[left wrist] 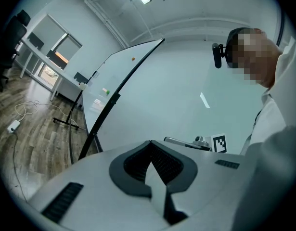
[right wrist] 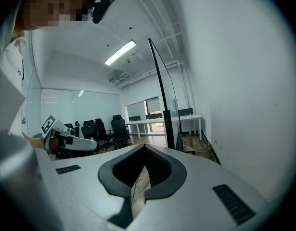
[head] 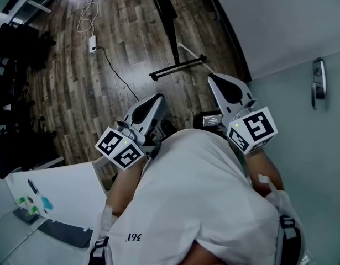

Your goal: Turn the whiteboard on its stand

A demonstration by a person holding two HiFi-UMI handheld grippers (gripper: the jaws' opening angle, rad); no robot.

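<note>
Jaws on left gripper and right gripper clenched together, empty; whiteboard stands ahead, untouched.

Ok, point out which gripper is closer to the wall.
The right gripper, next to the pale wall; the left gripper is farther out over the wood floor.
</note>
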